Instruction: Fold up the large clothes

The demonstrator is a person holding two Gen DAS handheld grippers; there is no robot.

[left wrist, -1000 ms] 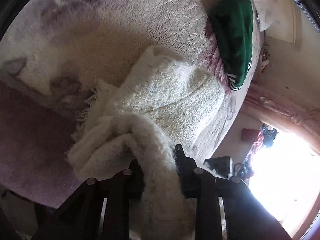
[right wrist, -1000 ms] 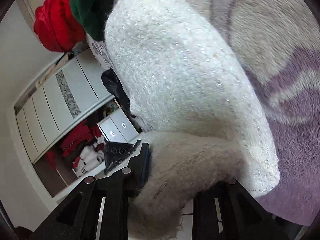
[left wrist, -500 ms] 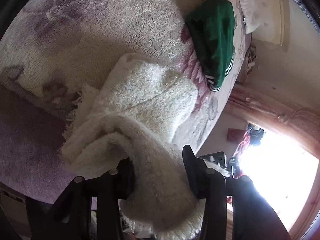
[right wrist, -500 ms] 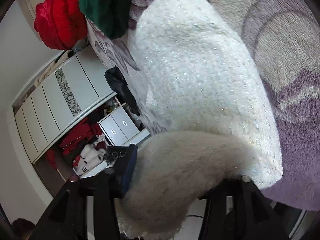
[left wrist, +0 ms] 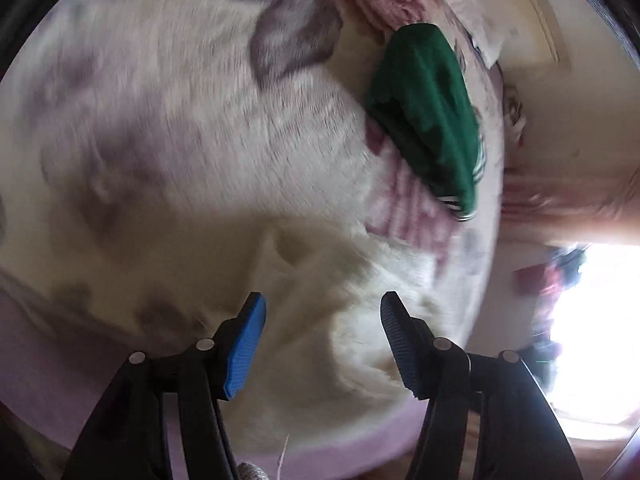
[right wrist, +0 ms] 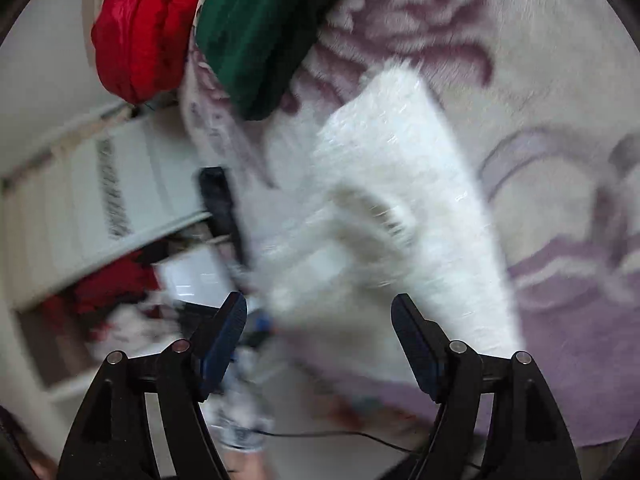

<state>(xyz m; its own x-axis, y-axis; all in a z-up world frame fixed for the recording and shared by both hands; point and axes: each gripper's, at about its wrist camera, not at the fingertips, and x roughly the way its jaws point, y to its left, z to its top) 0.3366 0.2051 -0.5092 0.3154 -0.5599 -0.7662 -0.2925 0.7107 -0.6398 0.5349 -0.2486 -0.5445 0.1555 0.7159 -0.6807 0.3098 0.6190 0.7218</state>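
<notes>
L gripper (left wrist: pixel 322 312): jaws standing wide apart, nothing between the blue pads, gripping nothing. R gripper (right wrist: pixel 320 312): same, spread wide, no cloth in it.

White fuzzy sweater (right wrist: pixel 404 208) is lying folded on the blanket (right wrist: pixel 540 92) (cream w/ purple flower print). In R view it is sitting as a long strip, long axis running from beside the R gripper's right finger up and slightly left toward the green garment (right wrist: pixel 260 28), far short end pointing at it but stopping short. A second fold is lapping off the strip's left side, near the blanket edge. In L view the sweater (left wrist: pixel 340 300) is lying directly ahead of the open jaws, blurred; edges hard to tell.

Green garment (left wrist: pixel 432 128) is resting well beyond the sweater, near the blanket's edge. Red bundle (right wrist: pixel 140 36) is sitting just beside the green garment, on the side away from the sweater. White wardrobe (right wrist: pixel 100 200) is showing past the blanket edge.
</notes>
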